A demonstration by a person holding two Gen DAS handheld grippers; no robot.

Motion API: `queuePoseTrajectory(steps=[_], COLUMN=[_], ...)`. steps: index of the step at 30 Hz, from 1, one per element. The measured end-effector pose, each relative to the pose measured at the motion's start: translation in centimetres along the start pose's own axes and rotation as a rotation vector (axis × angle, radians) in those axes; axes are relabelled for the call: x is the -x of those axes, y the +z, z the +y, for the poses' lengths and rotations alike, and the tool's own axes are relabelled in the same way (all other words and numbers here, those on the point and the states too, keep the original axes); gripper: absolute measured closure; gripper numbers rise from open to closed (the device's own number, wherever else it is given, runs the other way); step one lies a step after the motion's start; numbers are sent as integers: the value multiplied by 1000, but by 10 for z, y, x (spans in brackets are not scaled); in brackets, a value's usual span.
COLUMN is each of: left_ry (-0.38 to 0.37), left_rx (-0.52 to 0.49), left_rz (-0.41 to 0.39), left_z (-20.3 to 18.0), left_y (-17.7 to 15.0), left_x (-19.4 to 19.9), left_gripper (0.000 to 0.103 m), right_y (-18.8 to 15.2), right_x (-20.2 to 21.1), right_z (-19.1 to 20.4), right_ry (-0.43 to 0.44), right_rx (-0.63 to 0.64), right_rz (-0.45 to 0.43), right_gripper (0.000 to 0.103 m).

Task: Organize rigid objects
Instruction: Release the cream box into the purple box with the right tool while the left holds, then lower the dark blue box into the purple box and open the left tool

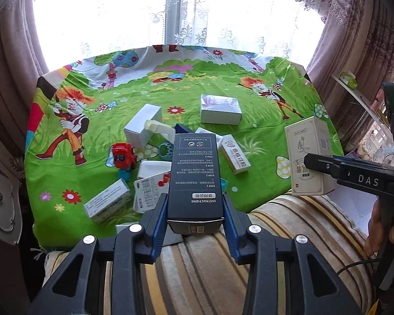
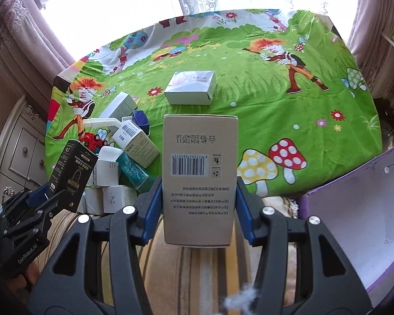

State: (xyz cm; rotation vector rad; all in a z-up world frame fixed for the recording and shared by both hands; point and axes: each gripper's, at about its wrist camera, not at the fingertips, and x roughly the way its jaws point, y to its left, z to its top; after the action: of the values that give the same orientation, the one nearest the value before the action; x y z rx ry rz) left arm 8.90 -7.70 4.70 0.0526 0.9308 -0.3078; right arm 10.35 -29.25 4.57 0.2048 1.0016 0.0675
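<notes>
The left gripper (image 1: 195,210) was clamped on a tall dark-blue cardboard instruction box (image 1: 194,173), lifted above the cartoon-printed green cloth on the desk (image 1: 262,120); the right gripper (image 2: 198,207) pinched a beige barcode carton (image 2: 199,173). Only the lower ends were held, so either box could pivot loose swinging toward the open purple-edged white cardboard bin (image 2: 359,210).

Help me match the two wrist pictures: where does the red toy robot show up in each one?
Left wrist view: the red toy robot stands left of centre in the clutter, left of the dark box.
Right wrist view: only its top peeks out at the left, behind that box.
Shared landmark: the silver box lying alone beyond the pile.
</notes>
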Motion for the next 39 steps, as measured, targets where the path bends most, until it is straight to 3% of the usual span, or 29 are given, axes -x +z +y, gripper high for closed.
queuePoseTrajectory(steps=[8,22,29,37,39], left_ry=[-96,-271,-335,-383,-395], left_rx=[-71,-212,-261,-262,-259], left_rz=[19,112,179,215,213], left_z=[-58,-177,-227,-250,-253], left_y=[6,4,-3,-6,-5], left_x=[-8,-28,-44,-56,-57], left_gripper=[63,63,63,63,62], right_y=[-13,-61,-78,-88,-88], right_x=[35,63,68,72,73], right_z=[-55,-160,-186,-204,-206], right_ry=[-91,-247,-296,-338,-342], right_rx=[-30,-123,-148,-169,-179], right_rz=[-66,-65,-48,-36,-45], right_gripper=[48,48,48,47,36])
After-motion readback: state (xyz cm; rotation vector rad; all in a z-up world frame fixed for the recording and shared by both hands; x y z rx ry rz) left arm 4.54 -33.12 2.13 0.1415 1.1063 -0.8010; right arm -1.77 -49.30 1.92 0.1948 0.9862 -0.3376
